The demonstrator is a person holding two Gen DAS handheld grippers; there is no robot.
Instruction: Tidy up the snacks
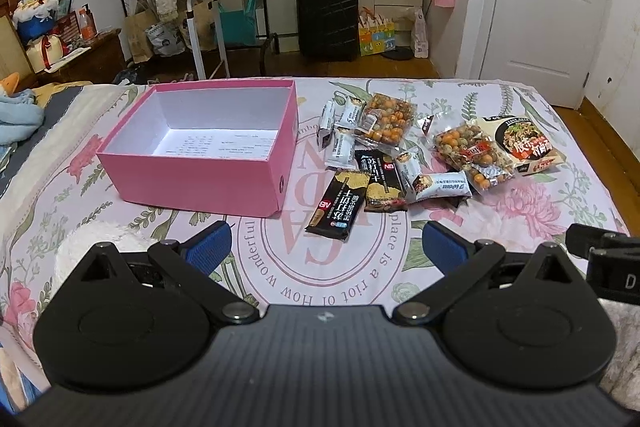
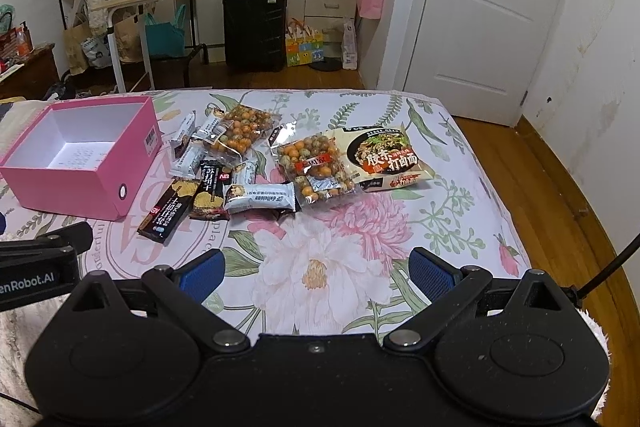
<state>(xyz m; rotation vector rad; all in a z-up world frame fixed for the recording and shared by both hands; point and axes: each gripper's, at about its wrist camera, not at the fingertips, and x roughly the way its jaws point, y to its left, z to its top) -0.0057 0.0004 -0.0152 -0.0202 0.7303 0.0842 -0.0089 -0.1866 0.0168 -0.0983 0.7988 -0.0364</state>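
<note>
Both tongs spread wide, nothing held: left tongs (image 1: pixel 326 247), right tongs (image 2: pixel 316 273). Snack pile (image 1: pixel 404 155) on bed (image 1: pixel 520 223), just right of pink box (image 1: pixel 196 151), near side of both tongs' reach.

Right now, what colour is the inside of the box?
White inside the pink box, pink outside; the left wrist view shows it best.

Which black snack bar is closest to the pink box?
The black bar lying nearest the pink box, just off its front corner. The other black bar sits farther right, among the white packets.
</note>
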